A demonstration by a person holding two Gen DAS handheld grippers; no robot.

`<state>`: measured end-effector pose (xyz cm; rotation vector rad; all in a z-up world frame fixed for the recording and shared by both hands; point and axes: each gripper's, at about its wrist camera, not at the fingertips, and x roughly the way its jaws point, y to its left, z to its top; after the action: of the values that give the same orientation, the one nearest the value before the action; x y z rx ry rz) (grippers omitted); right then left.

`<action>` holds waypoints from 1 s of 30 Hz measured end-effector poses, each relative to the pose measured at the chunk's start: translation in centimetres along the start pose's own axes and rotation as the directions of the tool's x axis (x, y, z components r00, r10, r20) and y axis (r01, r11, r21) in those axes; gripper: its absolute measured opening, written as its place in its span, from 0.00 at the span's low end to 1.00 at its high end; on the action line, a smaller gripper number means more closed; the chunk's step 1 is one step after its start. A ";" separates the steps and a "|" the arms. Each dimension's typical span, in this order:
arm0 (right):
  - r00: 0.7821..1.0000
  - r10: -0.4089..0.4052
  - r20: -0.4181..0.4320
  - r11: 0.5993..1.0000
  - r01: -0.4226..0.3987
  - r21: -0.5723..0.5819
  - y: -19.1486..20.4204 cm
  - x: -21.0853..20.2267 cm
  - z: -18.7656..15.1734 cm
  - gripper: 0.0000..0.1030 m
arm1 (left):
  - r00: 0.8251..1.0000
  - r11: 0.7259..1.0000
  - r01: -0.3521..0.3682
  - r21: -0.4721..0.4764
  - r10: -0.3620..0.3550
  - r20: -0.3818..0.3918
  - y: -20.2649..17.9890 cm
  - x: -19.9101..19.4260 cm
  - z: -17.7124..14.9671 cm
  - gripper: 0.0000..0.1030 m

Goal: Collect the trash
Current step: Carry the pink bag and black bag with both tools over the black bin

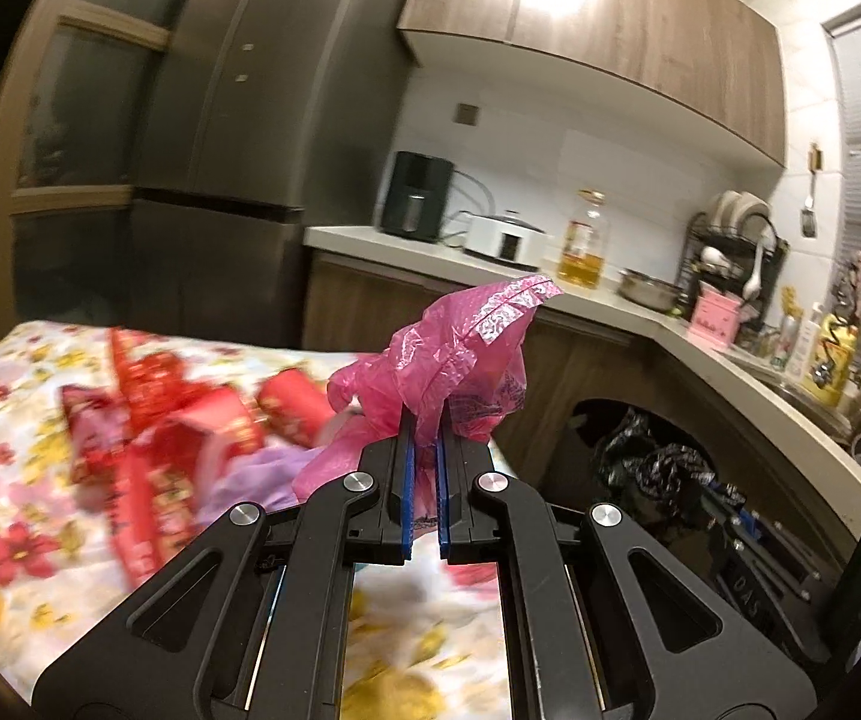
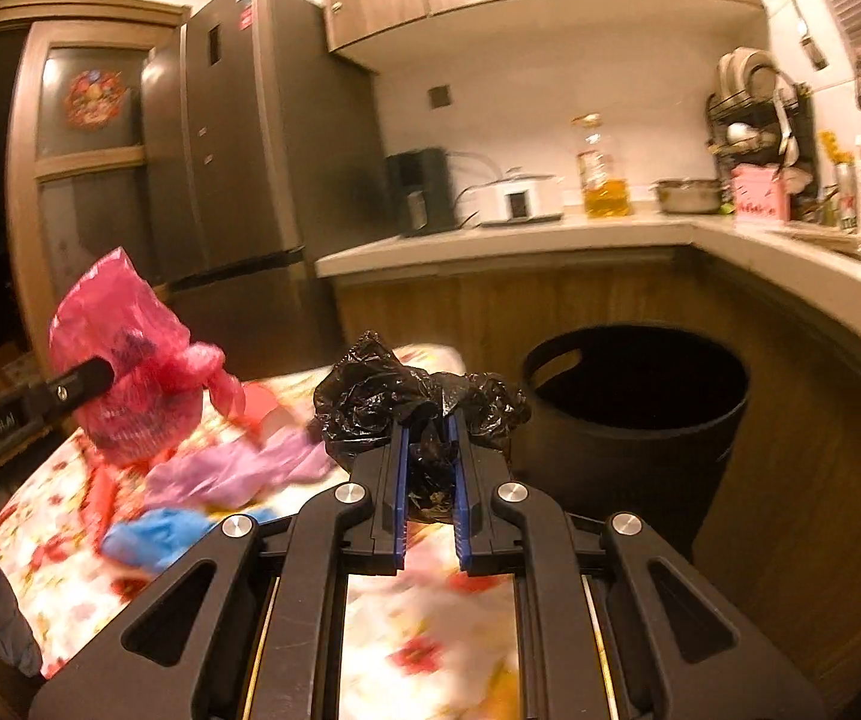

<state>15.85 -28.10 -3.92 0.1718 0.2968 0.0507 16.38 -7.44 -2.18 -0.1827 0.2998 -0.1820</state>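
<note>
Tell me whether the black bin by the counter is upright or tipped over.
Upright. The black bin stands on the floor, its round open mouth facing up and its handle cutout at the rim, beside the cabinet.

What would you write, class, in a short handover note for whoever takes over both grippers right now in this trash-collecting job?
Left gripper: shut on a crumpled pink plastic bag, held above the table.
Right gripper: shut on a crumpled black plastic bag.
Round black bin: on the floor beside the counter, ahead and right of the right gripper.
Done: both bags picked up.
Left: drop both into the bin, then likely clear the red packets, the lilac wrapper and the blue item from the floral tablecloth.
</note>
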 end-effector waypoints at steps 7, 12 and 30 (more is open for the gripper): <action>0.986 -0.141 0.084 0.990 0.139 0.025 -4.2 1.4 3.2 0.13 | 0.994 0.993 0.106 0.042 -0.107 0.011 -5.0 4.2 1.4 0.04; 0.972 -0.217 0.088 0.976 0.215 0.033 -6.8 3.1 3.9 0.12 | 0.986 0.985 0.166 0.057 -0.165 -0.013 -8.2 8.1 1.6 0.04; 0.961 -0.256 0.106 0.965 0.248 0.080 -11.9 6.3 6.2 0.13 | 0.955 0.955 0.285 0.078 -0.275 -0.115 -14.8 17.0 0.0 0.04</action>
<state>24.00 -40.29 -1.99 0.2001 0.2034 -0.2217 30.13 -25.19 -3.81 -0.1224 0.3664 -0.4874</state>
